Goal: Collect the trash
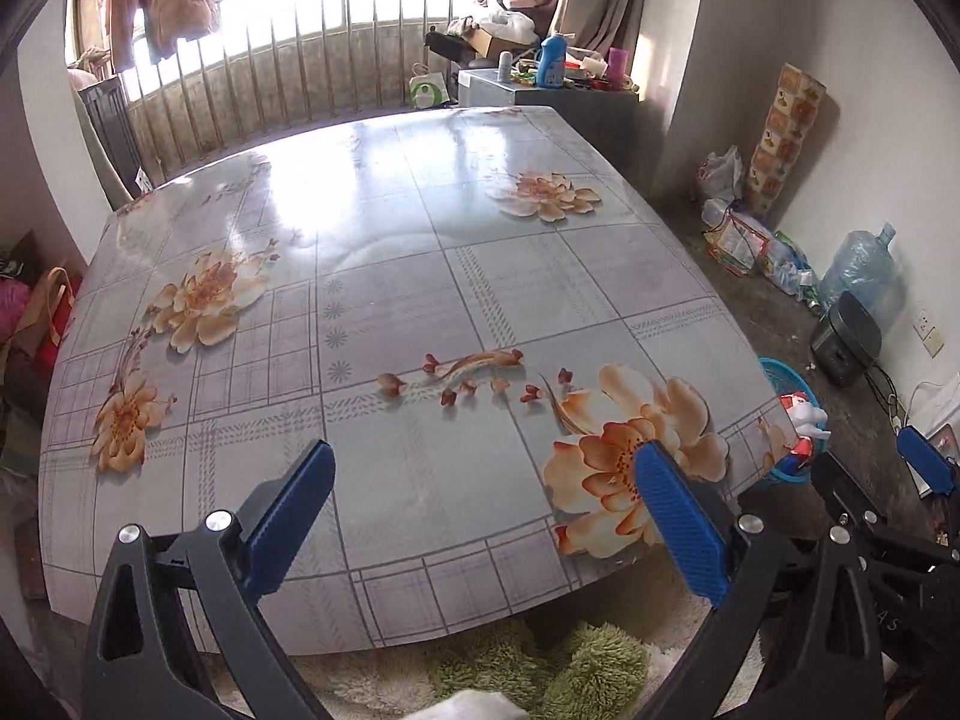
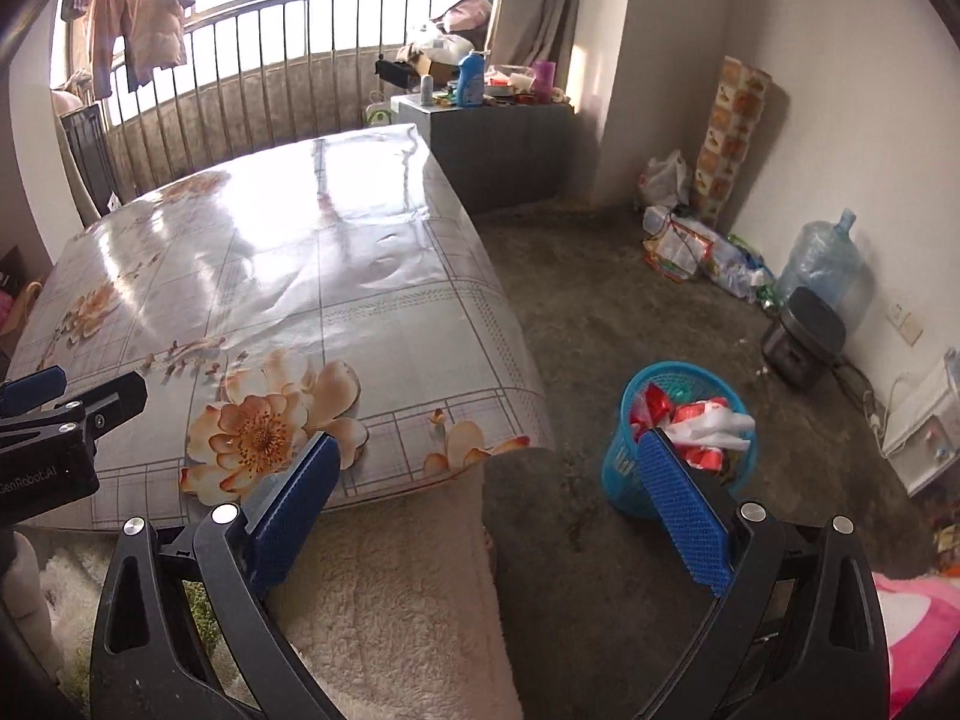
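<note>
basket: a blue plastic mesh wastebasket, round, upright, open at the top
place: on the grey floor, just beside the near right corner of the table with the flowered cloth; in the left wrist view only part of its rim shows past the table edge
trash: crumpled red and white wrappers piled in the basket, rising above its rim
state: basket nearly full, the white piece on top
</note>
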A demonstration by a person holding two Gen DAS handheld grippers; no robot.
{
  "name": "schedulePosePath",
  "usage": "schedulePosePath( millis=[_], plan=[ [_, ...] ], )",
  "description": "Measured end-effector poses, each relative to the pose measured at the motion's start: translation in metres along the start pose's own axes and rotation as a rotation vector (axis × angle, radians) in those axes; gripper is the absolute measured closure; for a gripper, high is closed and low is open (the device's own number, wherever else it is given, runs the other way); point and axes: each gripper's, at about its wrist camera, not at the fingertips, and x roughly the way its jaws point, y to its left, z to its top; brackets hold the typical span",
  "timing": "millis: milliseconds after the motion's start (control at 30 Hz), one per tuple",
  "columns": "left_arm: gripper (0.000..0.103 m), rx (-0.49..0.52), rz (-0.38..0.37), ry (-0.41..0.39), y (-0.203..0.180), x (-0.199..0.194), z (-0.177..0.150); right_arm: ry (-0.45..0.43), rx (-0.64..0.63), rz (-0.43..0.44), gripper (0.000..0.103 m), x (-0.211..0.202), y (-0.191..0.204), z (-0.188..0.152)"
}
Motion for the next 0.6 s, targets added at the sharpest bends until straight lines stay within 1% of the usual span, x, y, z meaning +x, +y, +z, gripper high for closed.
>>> schedulePosePath(
  millis=[67, 133, 300, 600],
  plan=[
    [0.005, 0.008, 0.002, -0.008, -0.001, -0.004, -0.001, -0.007, -0.013, -0.039, 0.008, -0.006, 0.001, -0.002],
    [0.005, 0.025, 0.005, -0.009, -0.006, -0.005, -0.002, -0.011, -0.004, -0.059, 0.008, -0.011, -0.001, -0.005],
    [0.005, 0.060, 0.007, -0.023, -0.015, -0.010, -0.003, 0.013, 0.011, -0.117, 0.008, -0.017, -0.013, -0.014],
    [0.005, 0.074, 0.009, -0.005, -0.017, -0.006, -0.003, 0.022, 0.052, -0.141, 0.008, -0.020, -0.021, -0.022]
  ],
)
